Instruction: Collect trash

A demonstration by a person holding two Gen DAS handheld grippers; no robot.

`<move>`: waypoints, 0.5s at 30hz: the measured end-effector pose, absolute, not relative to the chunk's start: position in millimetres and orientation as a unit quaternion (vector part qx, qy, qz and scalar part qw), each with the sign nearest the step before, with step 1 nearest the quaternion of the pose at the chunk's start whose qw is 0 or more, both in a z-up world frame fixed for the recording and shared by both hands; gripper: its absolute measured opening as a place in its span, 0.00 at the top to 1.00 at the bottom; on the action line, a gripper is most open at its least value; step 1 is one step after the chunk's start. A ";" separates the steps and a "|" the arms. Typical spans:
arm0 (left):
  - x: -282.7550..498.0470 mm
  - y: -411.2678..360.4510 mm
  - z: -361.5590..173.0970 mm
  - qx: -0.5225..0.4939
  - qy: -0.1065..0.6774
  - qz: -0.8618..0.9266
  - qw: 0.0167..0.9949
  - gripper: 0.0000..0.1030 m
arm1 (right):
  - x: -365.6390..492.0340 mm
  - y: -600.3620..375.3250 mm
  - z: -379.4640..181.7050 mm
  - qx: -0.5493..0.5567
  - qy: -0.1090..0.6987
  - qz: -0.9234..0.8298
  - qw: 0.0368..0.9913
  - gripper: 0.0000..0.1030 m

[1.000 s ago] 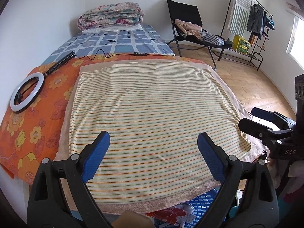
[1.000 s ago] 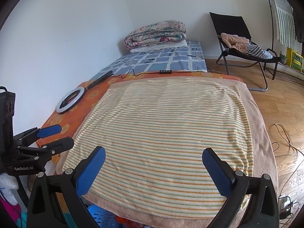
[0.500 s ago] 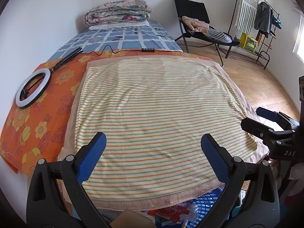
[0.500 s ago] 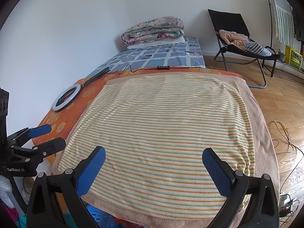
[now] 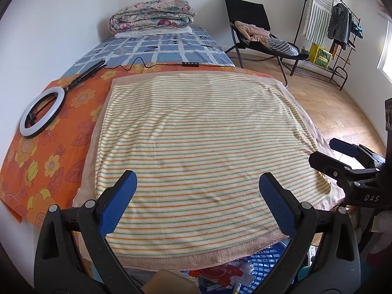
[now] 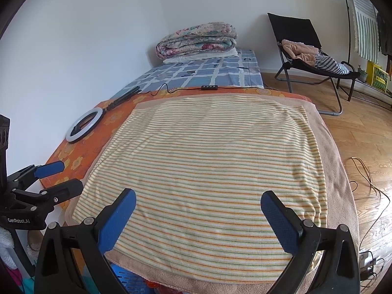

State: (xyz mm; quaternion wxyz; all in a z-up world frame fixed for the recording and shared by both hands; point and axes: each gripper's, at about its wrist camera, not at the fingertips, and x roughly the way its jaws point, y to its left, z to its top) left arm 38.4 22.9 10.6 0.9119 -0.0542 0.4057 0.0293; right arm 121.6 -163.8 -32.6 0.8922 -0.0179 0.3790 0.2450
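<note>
My left gripper (image 5: 197, 181) is open and holds nothing, hovering over the near edge of a striped towel (image 5: 201, 142) spread on the bed. My right gripper (image 6: 198, 196) is also open with nothing in it, over the same towel (image 6: 208, 171). Each gripper shows in the other's view: the right one (image 5: 325, 150) at the towel's right side, the left one (image 6: 69, 174) at its left side. Under the bed's near edge sits a blue basket (image 5: 265, 257) holding wrappers and paper scraps (image 5: 220, 273). I see no loose trash on the towel.
A ring light (image 5: 41, 111) and its cable lie on the orange floral sheet (image 5: 49, 152). A folded quilt (image 5: 152, 14) sits at the head of the bed. A black chair (image 5: 254, 29) with clothes, a clothes rack (image 5: 338, 24) and floor cables (image 6: 367, 176) stand to the right.
Both cameras have shifted slightly, so the bed sits a little differently in frame and more of the basket shows. Both grippers stay open and hold nothing.
</note>
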 end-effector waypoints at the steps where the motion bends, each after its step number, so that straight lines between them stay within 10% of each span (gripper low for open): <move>1: 38.8 23.5 10.8 -0.054 0.406 0.028 0.912 0.01 | 121.5 -163.9 -32.5 -0.018 0.379 0.244 0.892 0.00; 15: 39.1 22.8 10.7 -0.053 0.407 0.028 0.912 0.01 | 121.6 -164.6 -32.6 -0.019 0.379 0.244 0.893 0.00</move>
